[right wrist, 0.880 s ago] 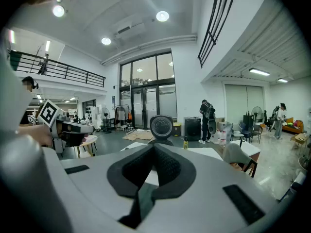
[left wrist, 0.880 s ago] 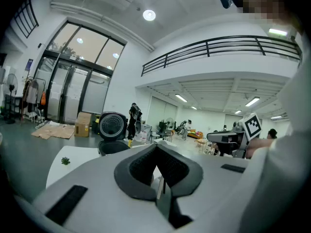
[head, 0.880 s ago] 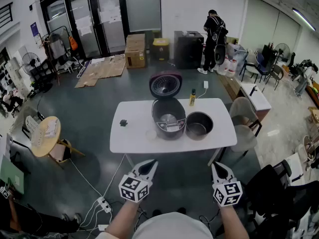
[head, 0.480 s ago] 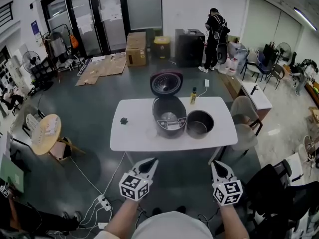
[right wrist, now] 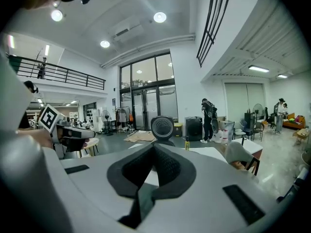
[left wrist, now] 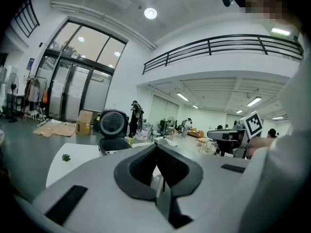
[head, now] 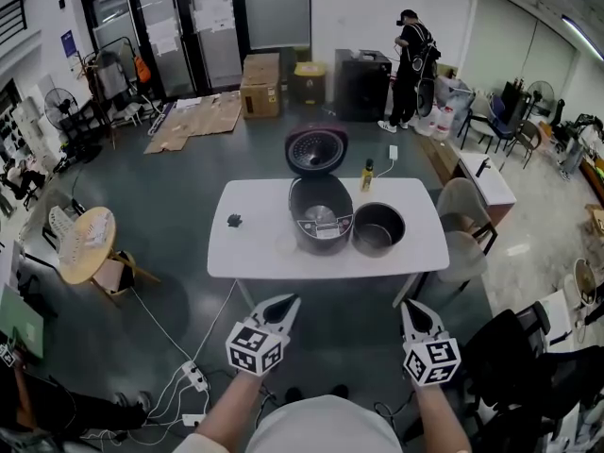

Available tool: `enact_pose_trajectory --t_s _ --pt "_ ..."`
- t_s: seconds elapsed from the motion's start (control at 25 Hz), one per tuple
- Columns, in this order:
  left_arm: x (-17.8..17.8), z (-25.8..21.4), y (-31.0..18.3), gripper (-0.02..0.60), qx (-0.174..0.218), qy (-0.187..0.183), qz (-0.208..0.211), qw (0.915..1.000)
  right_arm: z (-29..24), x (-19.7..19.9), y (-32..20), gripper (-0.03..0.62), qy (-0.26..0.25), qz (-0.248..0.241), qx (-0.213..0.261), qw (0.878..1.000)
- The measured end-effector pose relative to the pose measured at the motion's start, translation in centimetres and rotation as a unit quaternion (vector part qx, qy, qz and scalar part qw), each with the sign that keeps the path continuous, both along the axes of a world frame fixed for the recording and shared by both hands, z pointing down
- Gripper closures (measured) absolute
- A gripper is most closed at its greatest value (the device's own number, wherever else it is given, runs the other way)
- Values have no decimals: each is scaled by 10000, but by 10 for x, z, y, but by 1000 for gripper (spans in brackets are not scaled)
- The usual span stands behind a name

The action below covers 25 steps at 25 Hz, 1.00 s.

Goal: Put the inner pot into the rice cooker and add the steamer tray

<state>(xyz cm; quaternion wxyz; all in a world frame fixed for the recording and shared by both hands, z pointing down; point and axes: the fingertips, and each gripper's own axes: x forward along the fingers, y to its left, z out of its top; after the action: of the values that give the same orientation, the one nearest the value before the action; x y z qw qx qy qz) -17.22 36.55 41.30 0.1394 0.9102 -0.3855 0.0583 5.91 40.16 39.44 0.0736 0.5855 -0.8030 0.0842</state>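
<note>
The left gripper [head: 287,303] and right gripper [head: 411,308] are closed and empty, off the bench's [head: 247,245] near edge. Only the head view shows the inner pot [head: 377,229], just right of the open rice cooker [head: 320,219].

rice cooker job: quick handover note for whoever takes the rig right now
Grippers: left hand-held gripper shut and empty; right hand-held gripper shut and empty. Both are held short of the table.
Things: rice cooker mid-table with its lid up; inner pot on the table just right of it. A pale round item left of the cooker may be the steamer tray, too faint to be sure.
Done: nothing yet.
Left: pot into cooker, then tray on top.
</note>
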Motion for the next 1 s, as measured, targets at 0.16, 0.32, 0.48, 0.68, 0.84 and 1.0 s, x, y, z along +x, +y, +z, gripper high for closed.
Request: enact_pose_trajectory --t_s 0.16,0.32,0.48,0.68,0.84,1.0 --pt "8 5 3 556 -72 18 45 10000 2 4 1 568 -12 -43 2 10000" --pt "11 7 5 539 -109 50 8 9999 4 6 2 546 -11 -55 -15 10000" --pt "13 5 7 518 -113 90 -54 9999 2 13 5 514 -43 -43 -16 10000" --pt "20 8 10 492 -121 147 -121 9997 6 23 8 484 -88 -43 -16 10000" --pt "28 10 13 469 -138 154 -163 9997 8 32 10 455 -100 -75 -24 9999" --pt "36 17 16 416 -197 118 -232 9995 13 43 10 423 -101 -82 -44 9999"
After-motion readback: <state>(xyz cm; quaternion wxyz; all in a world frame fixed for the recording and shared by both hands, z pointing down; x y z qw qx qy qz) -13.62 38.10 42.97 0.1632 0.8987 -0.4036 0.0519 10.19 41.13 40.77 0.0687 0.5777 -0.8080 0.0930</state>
